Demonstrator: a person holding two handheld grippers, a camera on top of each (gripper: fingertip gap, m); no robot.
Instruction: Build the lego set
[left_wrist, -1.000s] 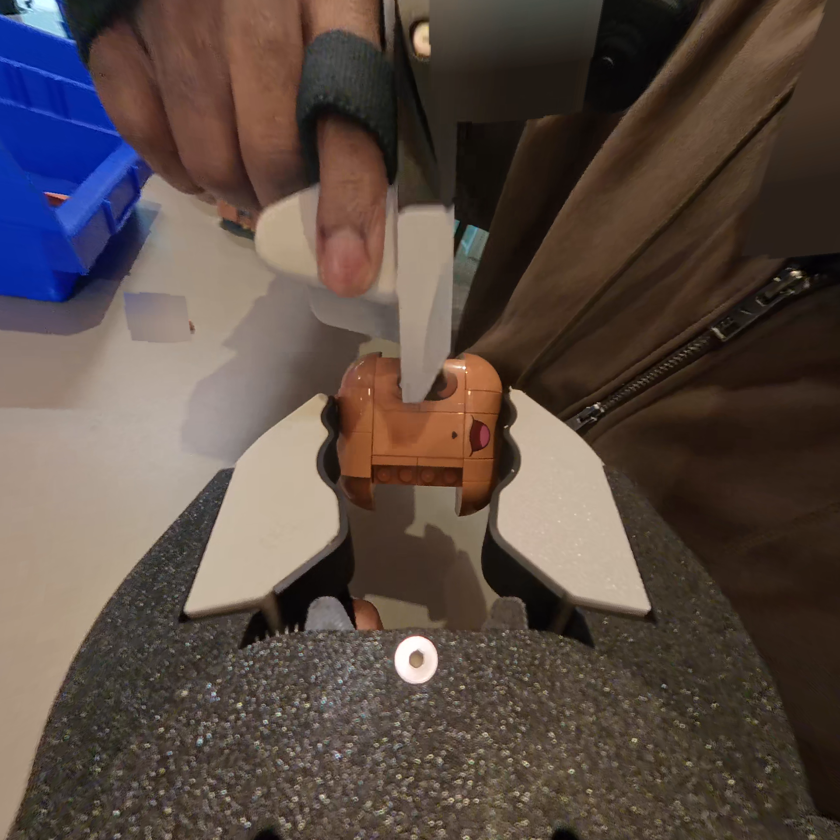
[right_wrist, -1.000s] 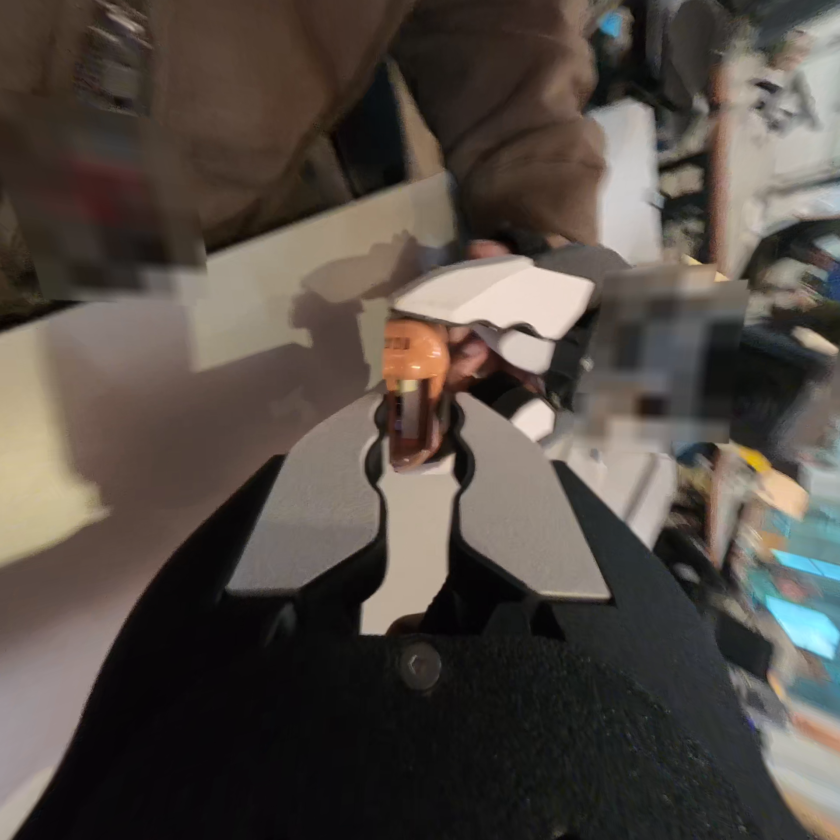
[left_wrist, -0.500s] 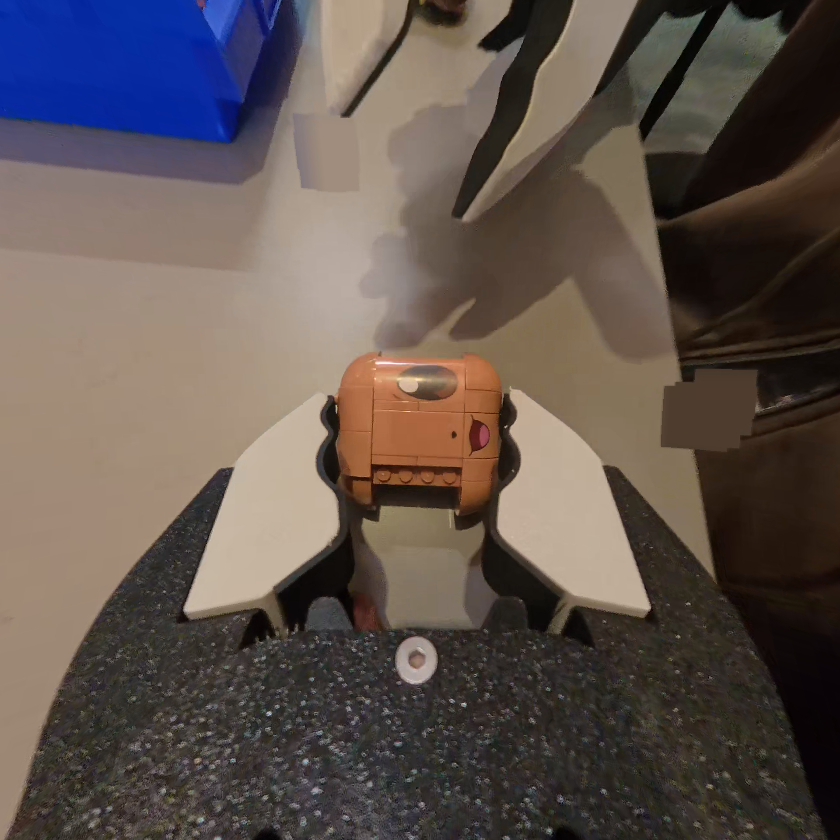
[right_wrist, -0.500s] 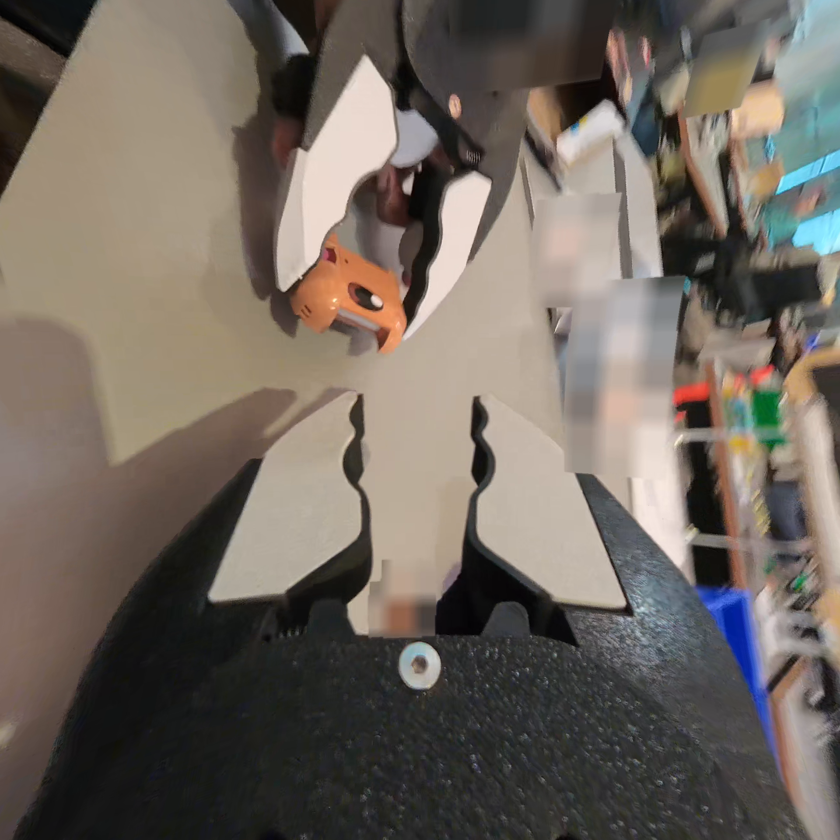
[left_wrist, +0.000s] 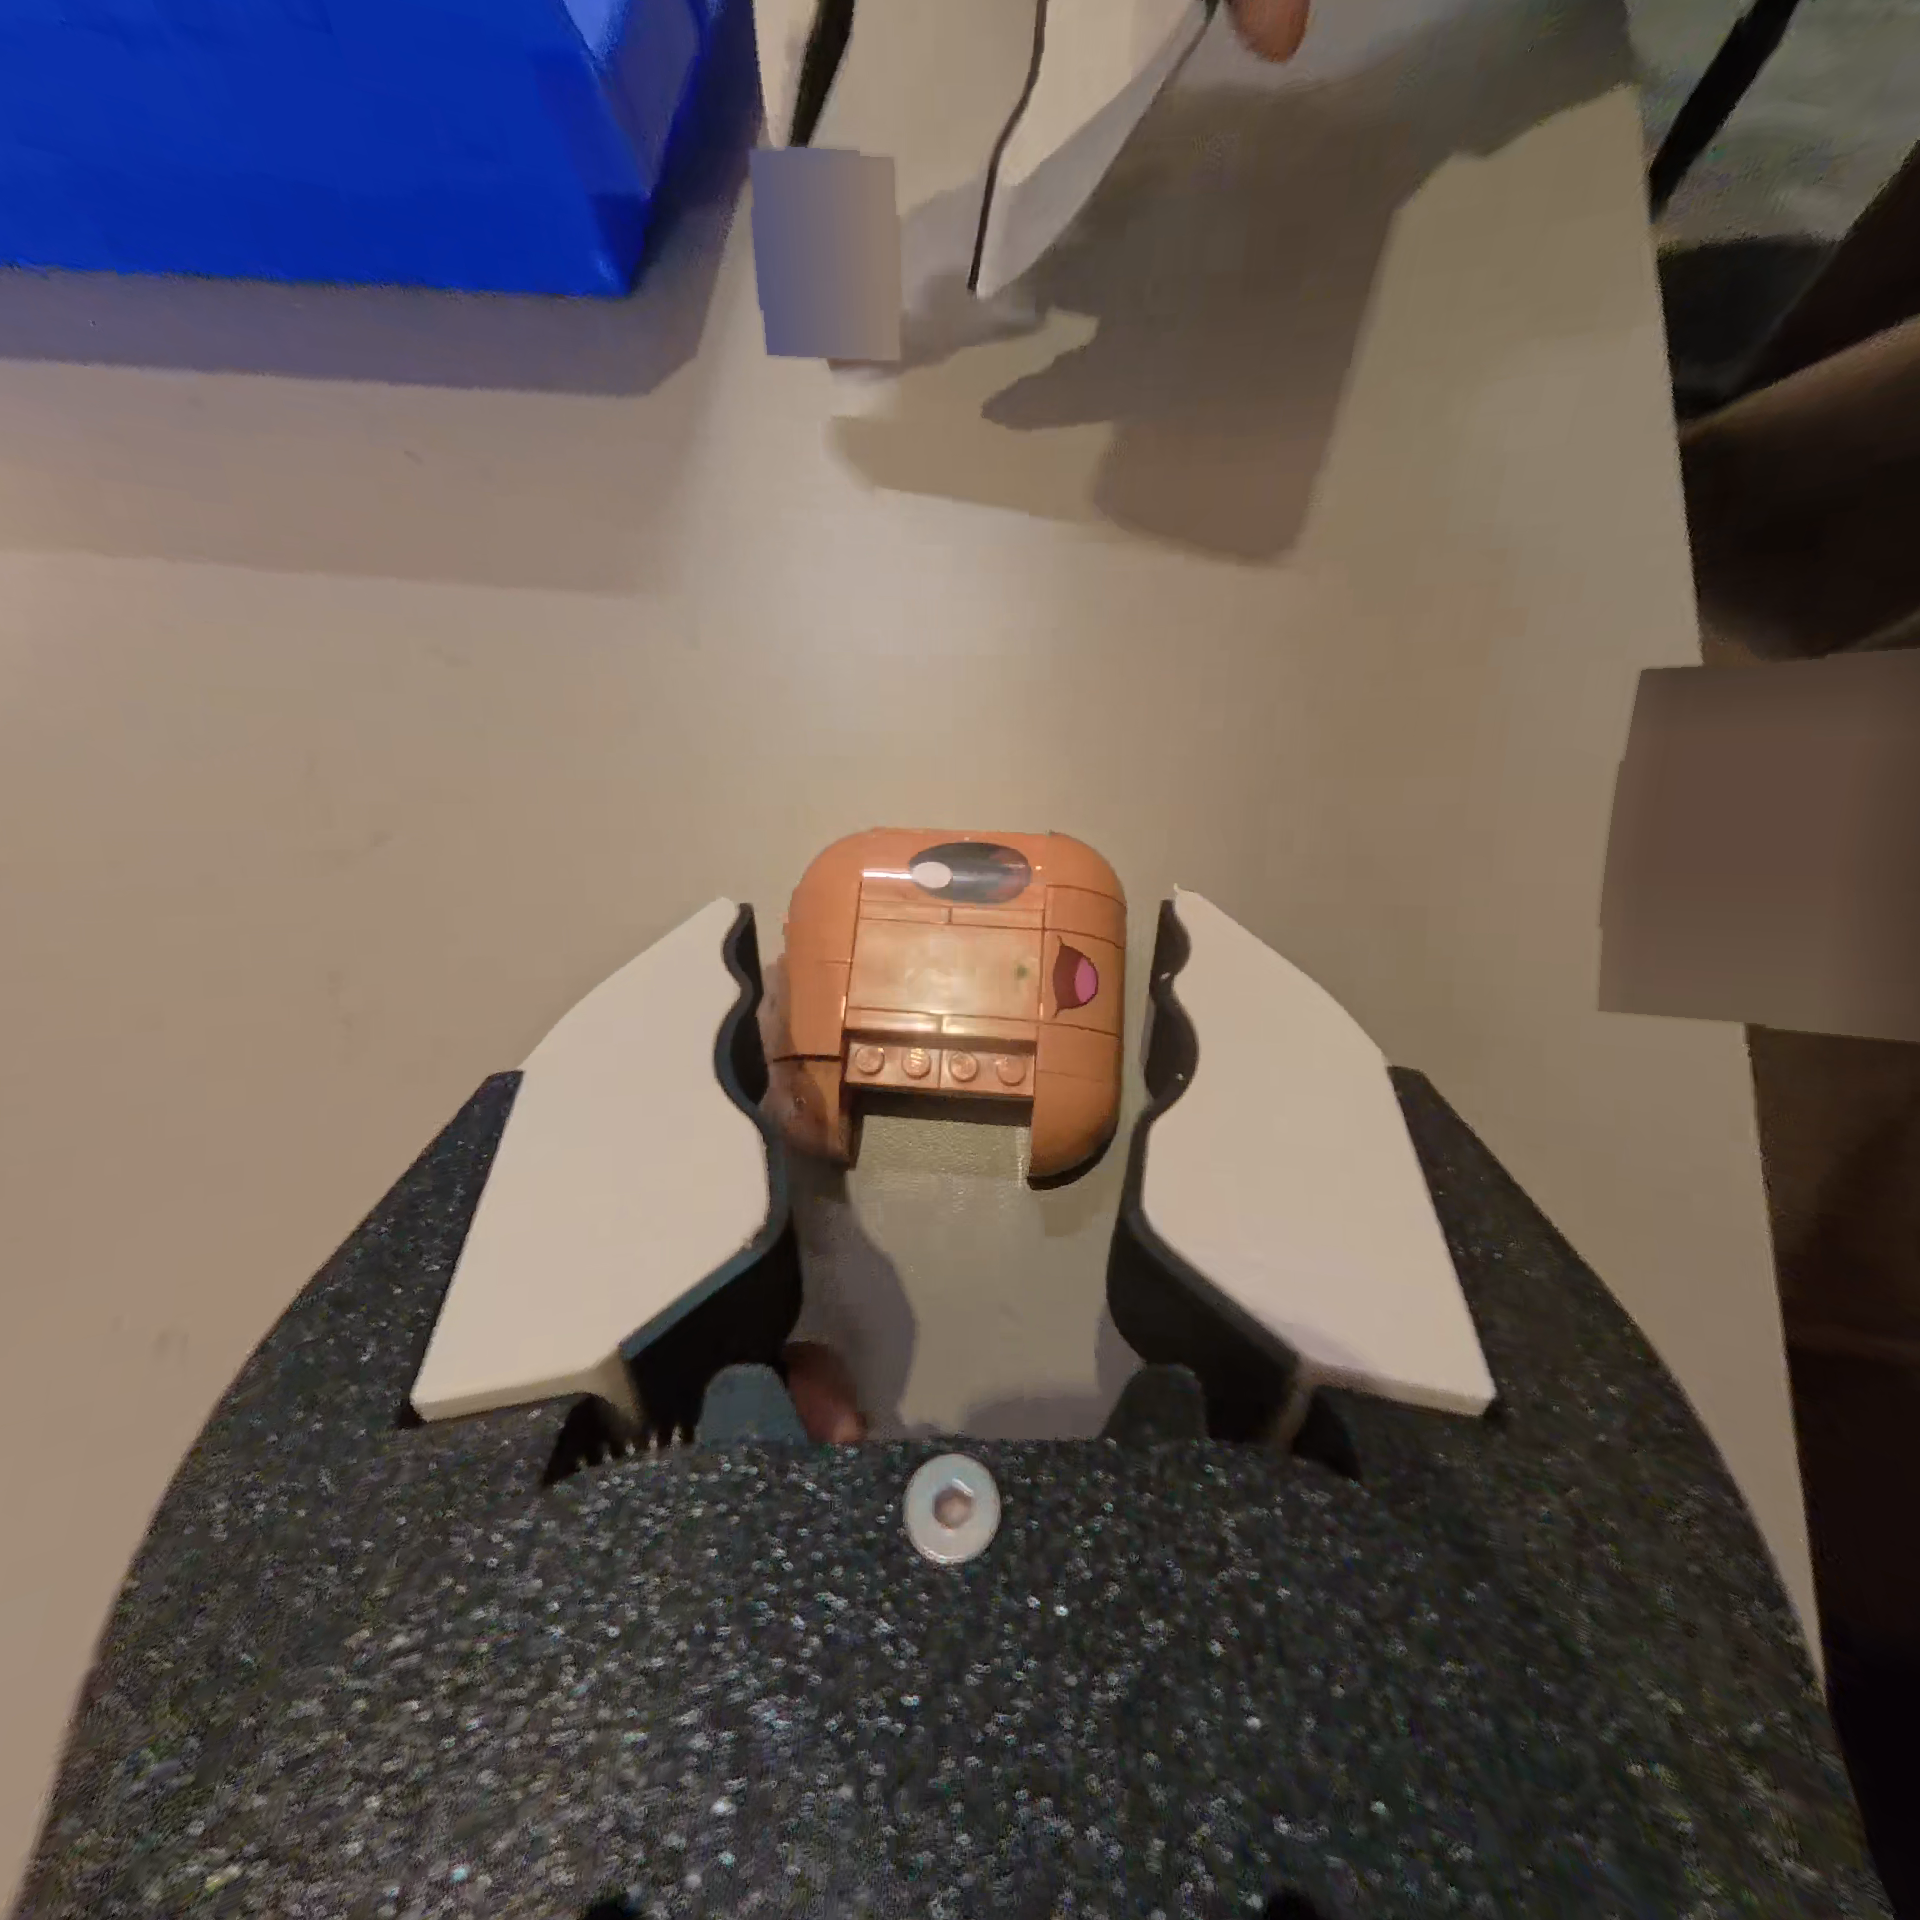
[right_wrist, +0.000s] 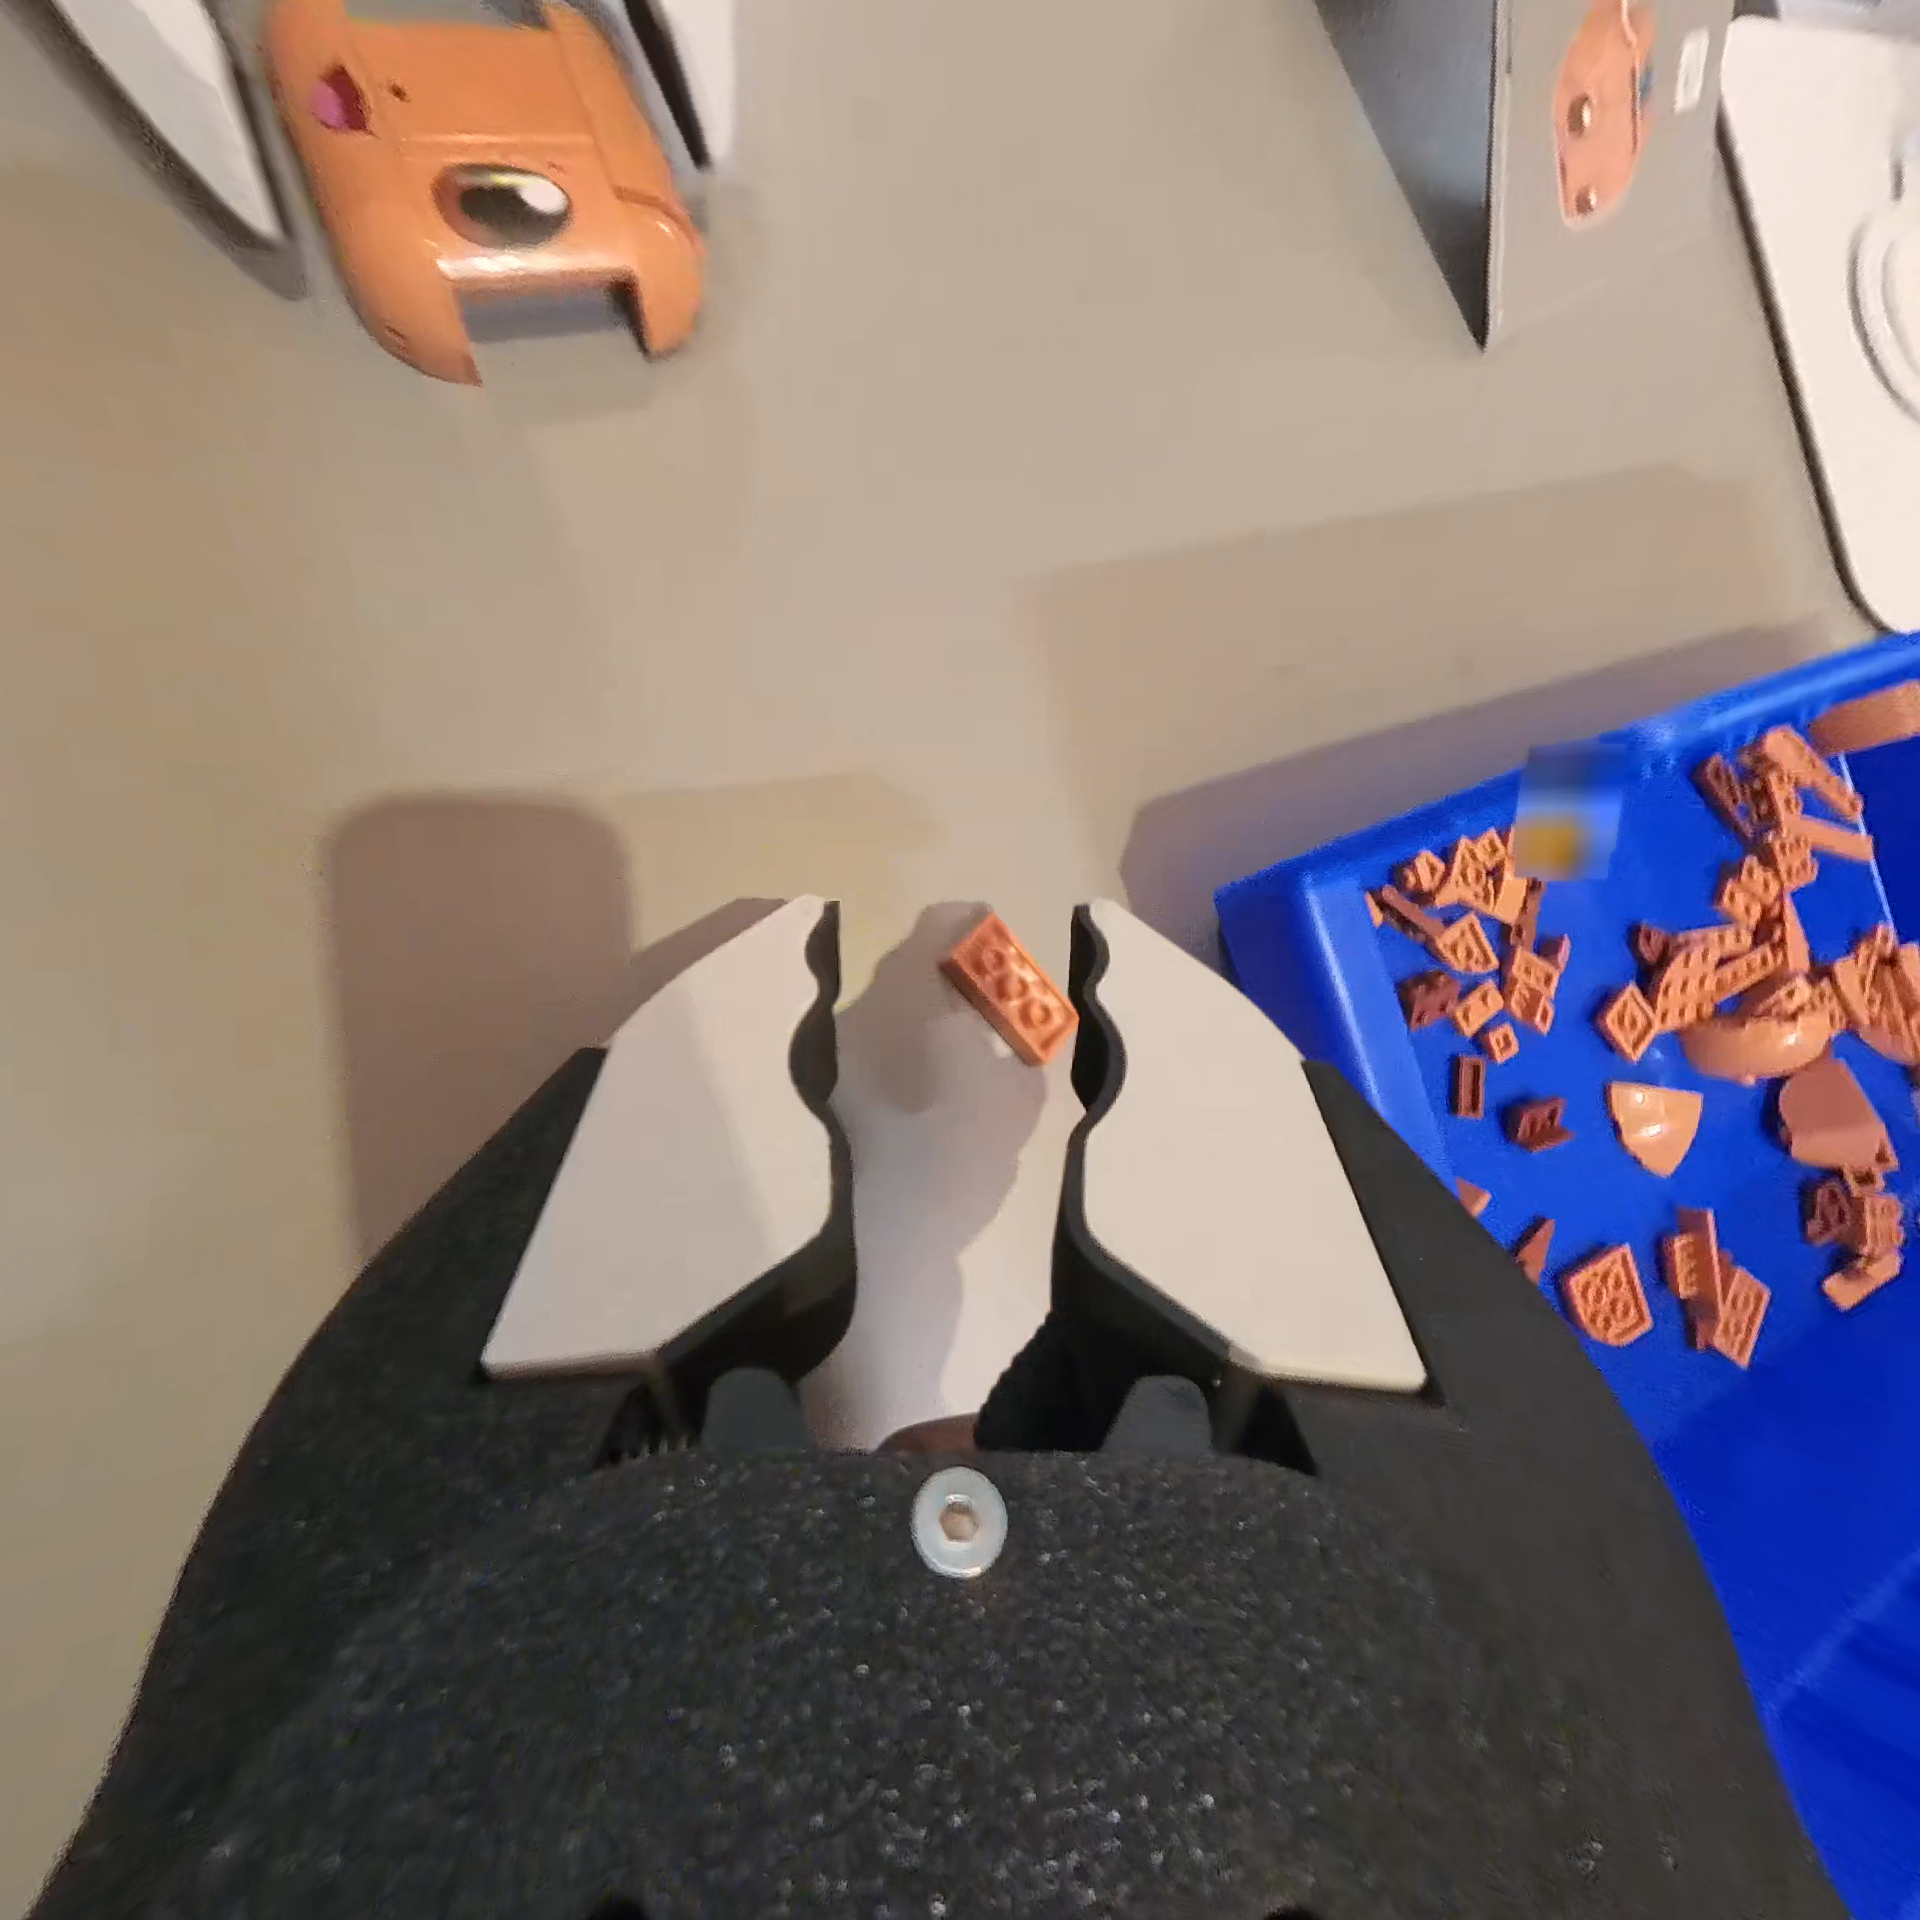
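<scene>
Your left gripper (left_wrist: 951, 940) has its jaws parted wider than the rounded orange-brown lego head assembly (left_wrist: 956, 1003) between them; a gap shows on the right side, and on the left contact cannot be told, so whether it is gripped is unclear. The assembly shows a dark oval eye with a white glint on its far face, a pink mouth on its right side, and a row of studs on its near edge. Beyond it lies the pale grey tabletop (left_wrist: 416, 727), and at the far left stands a blue plastic bin (left_wrist: 312, 135). Your right gripper (right_wrist: 954, 971) hangs with jaws apart and nothing clamped; a small flat orange-brown lego plate with studs (right_wrist: 1008, 982) lies on the table between the fingertips, close to the right finger. To the right, the bin holds a heap of loose orange-brown lego pieces (right_wrist: 1714, 1018). At the far left of the right wrist view, the head assembly sits between your left gripper's fingers.
</scene>
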